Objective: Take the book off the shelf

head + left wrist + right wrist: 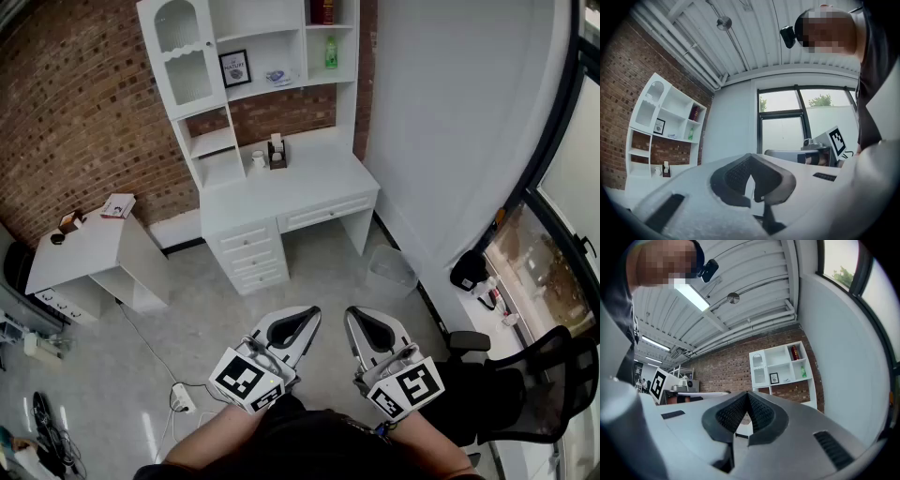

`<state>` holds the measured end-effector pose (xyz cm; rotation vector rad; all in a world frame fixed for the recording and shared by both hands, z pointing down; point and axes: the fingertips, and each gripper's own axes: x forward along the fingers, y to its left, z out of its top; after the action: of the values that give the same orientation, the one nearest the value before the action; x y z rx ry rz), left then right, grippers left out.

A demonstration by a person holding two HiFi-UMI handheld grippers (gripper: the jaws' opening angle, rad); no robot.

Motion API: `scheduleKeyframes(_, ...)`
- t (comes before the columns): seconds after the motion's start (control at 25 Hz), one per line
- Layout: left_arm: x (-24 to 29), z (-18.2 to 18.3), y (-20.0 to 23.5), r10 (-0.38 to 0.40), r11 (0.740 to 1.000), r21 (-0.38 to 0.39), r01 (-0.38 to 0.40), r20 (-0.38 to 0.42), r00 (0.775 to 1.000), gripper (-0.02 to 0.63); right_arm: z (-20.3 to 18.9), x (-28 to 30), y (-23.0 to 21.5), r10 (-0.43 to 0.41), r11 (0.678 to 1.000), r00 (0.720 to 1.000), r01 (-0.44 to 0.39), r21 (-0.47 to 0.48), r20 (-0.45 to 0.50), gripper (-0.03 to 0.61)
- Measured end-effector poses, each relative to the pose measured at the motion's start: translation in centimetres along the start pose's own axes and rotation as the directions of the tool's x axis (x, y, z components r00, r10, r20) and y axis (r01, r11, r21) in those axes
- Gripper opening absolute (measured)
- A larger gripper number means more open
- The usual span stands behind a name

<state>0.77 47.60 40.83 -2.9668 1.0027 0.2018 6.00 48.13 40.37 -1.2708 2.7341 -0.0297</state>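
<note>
A dark red book stands upright in the top right compartment of the white shelf unit above the desk, against the brick wall. It shows small in the left gripper view and the right gripper view. My left gripper and right gripper are held side by side low over the floor, far short of the desk. Both point toward the shelf. Each one's jaws meet at the tips with nothing between them, the left gripper and the right gripper alike.
A green bottle stands in the compartment below the book, and a framed picture to its left. A small white table stands left, a waste bin beside the desk, an office chair at right. A power strip with cables lies on the floor.
</note>
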Motion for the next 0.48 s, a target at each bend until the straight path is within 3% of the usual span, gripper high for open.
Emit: scheduleKeyframes(0.48,-1.3,-0.7,2.9,0.014,1.000,-0.026,-0.014,0.001,1.000,0.005,-1.3,2.7,1.1,0.013,1.000,1.000,-0.012,0.006,-0.023,0.015)
